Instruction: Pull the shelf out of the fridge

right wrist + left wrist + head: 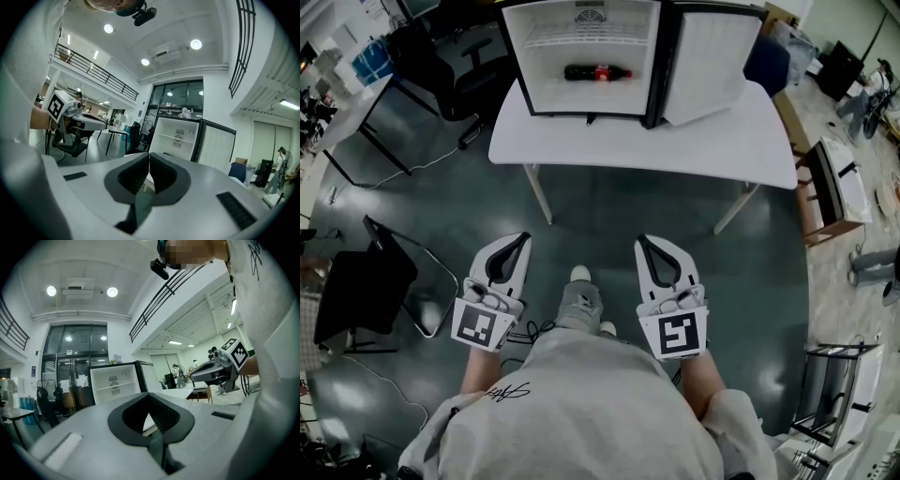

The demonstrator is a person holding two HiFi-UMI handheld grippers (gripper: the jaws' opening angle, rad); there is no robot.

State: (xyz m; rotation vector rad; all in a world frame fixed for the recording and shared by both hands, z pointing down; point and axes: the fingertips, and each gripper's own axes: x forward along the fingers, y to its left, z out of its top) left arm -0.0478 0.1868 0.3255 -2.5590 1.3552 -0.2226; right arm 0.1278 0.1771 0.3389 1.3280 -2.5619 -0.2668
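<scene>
Your left fingers [164,414] are clenched on nothing, and your right fingers [133,174] are pressed together and empty too. The left gripper [523,238] and the right gripper [643,242] are both well apart from the mini fridge [514,66], with open floor [628,206] between.

The fridge stands on the white surface [694,141], with its door [705,61] swung open at its right side. The wire shelf [581,37] sits in the upper part of the fridge. It is white, made of thin bars, lies level from wall to wall and seems to carry nothing. A cola bottle [597,72] lies on the fridge bottom, under the shelf.

I think three things can go wrong. If you pull at one side only, the shelf may turn and jam between the fridge walls. A strong pull may drag the light fridge toward the edge of the surface. If the shelf's front dips, it may knock the bottle.
</scene>
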